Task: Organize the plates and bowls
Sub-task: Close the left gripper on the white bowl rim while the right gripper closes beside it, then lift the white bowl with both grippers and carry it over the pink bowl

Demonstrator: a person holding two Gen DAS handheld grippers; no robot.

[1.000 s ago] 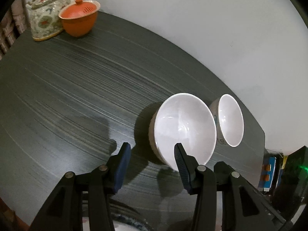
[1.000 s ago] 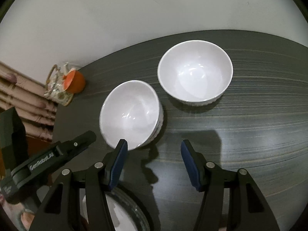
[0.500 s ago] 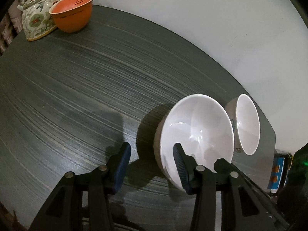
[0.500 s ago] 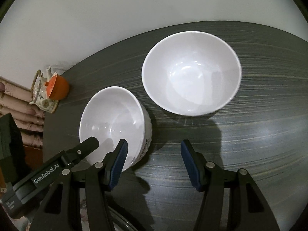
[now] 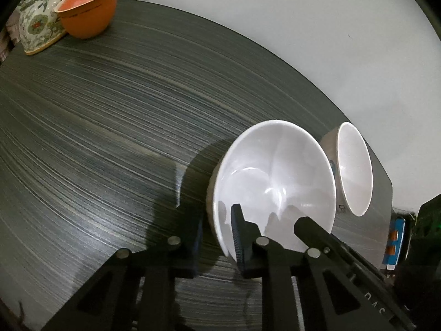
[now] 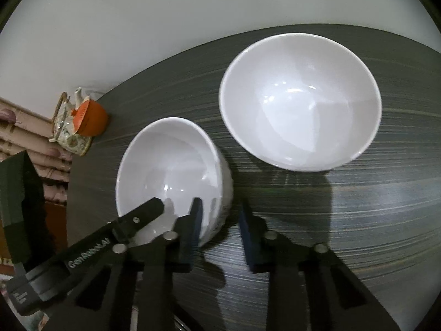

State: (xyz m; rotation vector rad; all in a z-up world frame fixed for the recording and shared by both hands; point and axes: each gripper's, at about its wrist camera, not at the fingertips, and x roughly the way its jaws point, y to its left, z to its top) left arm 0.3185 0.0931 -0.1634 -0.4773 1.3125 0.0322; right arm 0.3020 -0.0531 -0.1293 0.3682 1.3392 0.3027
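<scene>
Closing on the near bowl's (image 5: 275, 171) front rim, your left gripper (image 5: 216, 237) and right gripper (image 6: 220, 231) jaws each pinch its wall, one pad inside, one outside; the far bowl (image 6: 300, 102) stands just beyond, rightward, on the worktop (image 5: 96, 138).

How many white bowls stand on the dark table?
2. One white bowl has its near rim between the pads of both hand-held grippers; the other white bowl stands free beside it, nearer the wall. The lower frame edge may hide more dishes.
</scene>
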